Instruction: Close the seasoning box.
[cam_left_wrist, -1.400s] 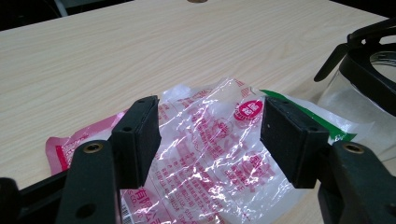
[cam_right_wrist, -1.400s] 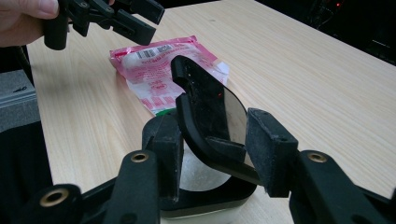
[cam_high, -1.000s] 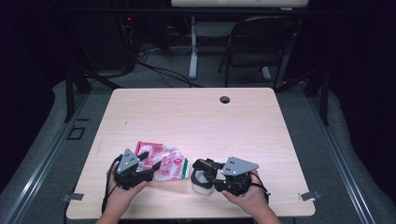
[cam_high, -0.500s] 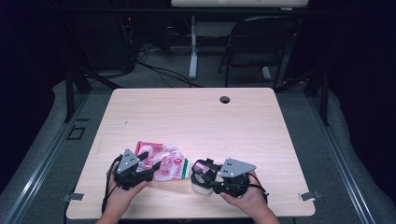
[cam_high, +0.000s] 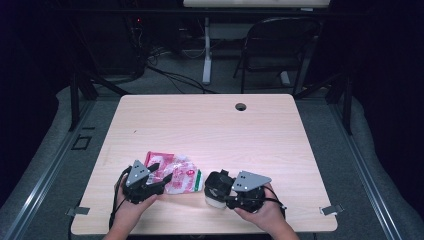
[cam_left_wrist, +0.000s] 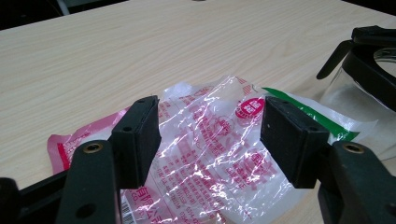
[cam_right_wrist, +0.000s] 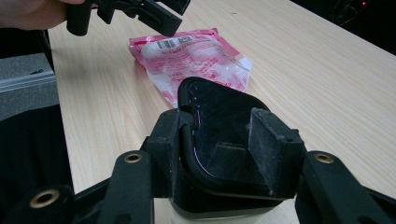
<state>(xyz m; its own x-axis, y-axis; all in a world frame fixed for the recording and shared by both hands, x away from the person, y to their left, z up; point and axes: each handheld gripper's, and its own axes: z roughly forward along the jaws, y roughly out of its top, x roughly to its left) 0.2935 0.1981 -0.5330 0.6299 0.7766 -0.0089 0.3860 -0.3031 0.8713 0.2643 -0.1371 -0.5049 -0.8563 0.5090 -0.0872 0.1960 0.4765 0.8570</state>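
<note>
A crumpled clear plastic bag with pink print (cam_high: 176, 173) lies flat near the table's front left. My left gripper (cam_high: 162, 171) stands open just above it, a jaw to either side of the bag (cam_left_wrist: 210, 154) and nothing held. Right of the bag stands a small glass pot with a black lid (cam_high: 216, 189). My right gripper (cam_high: 221, 189) is shut on the black lid (cam_right_wrist: 215, 116), its jaws pressing the lid's two sides. In the left gripper view the pot (cam_left_wrist: 369, 79) shows at the right edge, its glass wall touching the bag's green-edged corner.
The light wooden table (cam_high: 210, 130) has a round cable hole (cam_high: 241, 106) near its far edge. A folding chair (cam_high: 280, 50) and cables sit on the floor beyond the table. In the right gripper view the left gripper (cam_right_wrist: 140, 14) hangs above the bag (cam_right_wrist: 191, 60).
My right gripper has edged a little to the left, closer onto the pot. The left gripper and the bag have stayed where they were.
</note>
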